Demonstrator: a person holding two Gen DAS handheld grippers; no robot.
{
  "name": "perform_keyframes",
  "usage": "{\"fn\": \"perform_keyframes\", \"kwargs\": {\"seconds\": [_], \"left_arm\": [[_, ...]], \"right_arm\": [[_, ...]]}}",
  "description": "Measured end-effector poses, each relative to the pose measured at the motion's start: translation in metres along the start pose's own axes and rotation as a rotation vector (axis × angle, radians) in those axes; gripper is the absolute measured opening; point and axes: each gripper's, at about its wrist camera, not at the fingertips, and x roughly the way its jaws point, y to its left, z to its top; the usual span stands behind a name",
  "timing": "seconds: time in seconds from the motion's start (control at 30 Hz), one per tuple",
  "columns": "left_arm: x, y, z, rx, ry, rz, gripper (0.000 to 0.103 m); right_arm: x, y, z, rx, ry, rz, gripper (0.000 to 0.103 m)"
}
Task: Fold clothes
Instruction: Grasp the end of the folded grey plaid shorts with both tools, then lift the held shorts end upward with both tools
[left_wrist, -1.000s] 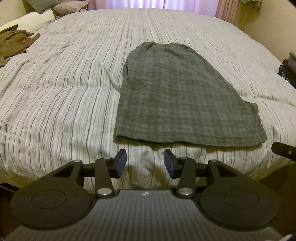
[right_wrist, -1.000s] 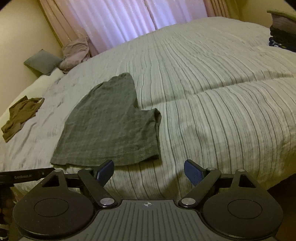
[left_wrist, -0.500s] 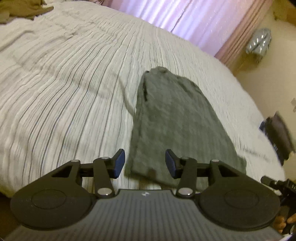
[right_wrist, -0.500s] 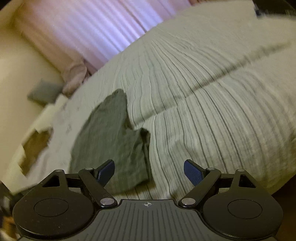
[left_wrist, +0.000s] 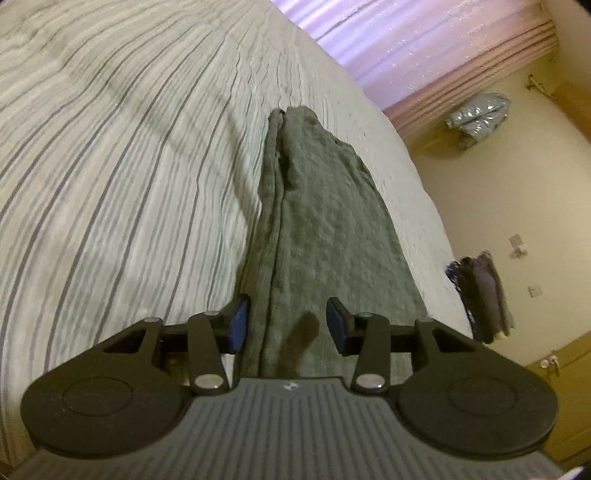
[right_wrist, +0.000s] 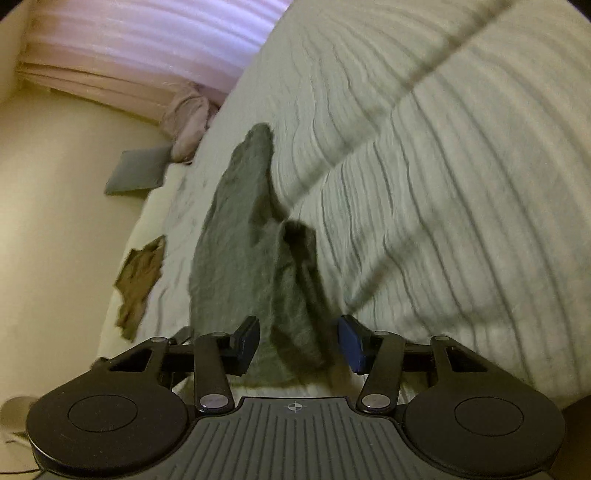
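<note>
A grey-green checked garment (left_wrist: 325, 229) lies flat on the striped bedspread (left_wrist: 122, 177), stretching away from me. My left gripper (left_wrist: 289, 325) sits low over the garment's near left edge. Cloth lies between its jaws, which are closing, and gaps still show at both pads. In the right wrist view the same garment (right_wrist: 236, 236) has its near right corner, slightly rumpled, between the jaws of my right gripper (right_wrist: 300, 343). Those jaws are closing too, and the pads are not pressing on the cloth.
An olive-brown garment (right_wrist: 140, 280) lies near the bed's left edge, with a grey pillow (right_wrist: 136, 171) and a pink bundle (right_wrist: 188, 122) beyond it. Right of the bed stands a dark pile of clothes (left_wrist: 480, 295). Pink curtains (left_wrist: 424, 48) hang behind the bed.
Both grippers have dropped and moved forward onto the garment's near hem, tilting as they went. The right jaws have narrowed around the corner; the left jaws have closed only slightly.
</note>
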Motion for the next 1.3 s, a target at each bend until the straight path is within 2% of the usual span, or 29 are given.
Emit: {"fn": "perform_keyframes", "kwargs": {"seconds": [0.07, 0.17, 0.2, 0.23, 0.27, 0.3, 0.53, 0.67, 0.93, 1.3], "left_arm": [[-0.001, 0.004, -0.001, -0.013, 0.014, -0.023, 0.038], [0.004, 0.007, 0.0, -0.022, 0.036, -0.032, 0.026], [0.006, 0.007, 0.001, -0.024, 0.049, -0.034, 0.012], [0.009, 0.008, 0.001, -0.029, 0.068, -0.037, 0.005], [0.009, 0.008, -0.001, -0.03, 0.069, -0.042, 0.004], [0.008, 0.008, -0.002, -0.03, 0.064, -0.046, 0.003], [-0.017, -0.001, -0.013, -0.023, 0.012, -0.082, 0.002], [-0.035, -0.01, -0.03, -0.018, -0.001, -0.111, 0.002], [-0.057, -0.018, -0.078, -0.049, 0.048, -0.088, 0.003], [-0.078, -0.028, -0.085, -0.04, 0.005, -0.115, 0.002]], "right_arm": [[0.002, -0.002, 0.005, 0.01, 0.002, 0.02, 0.052], [0.008, -0.002, 0.01, 0.008, 0.016, 0.045, 0.05], [0.01, -0.001, 0.012, 0.004, 0.023, 0.044, 0.042], [0.012, -0.001, 0.012, 0.007, 0.03, 0.035, 0.021], [0.013, -0.003, 0.012, 0.011, 0.034, 0.032, 0.012], [0.013, -0.004, 0.012, 0.014, 0.038, 0.03, 0.01], [-0.012, 0.015, 0.007, -0.047, -0.017, 0.049, 0.007], [-0.031, 0.023, -0.002, -0.059, -0.055, 0.047, 0.007], [-0.073, 0.034, -0.037, -0.054, -0.098, 0.016, 0.007], [-0.09, 0.047, -0.058, -0.065, -0.116, 0.002, 0.007]]}}
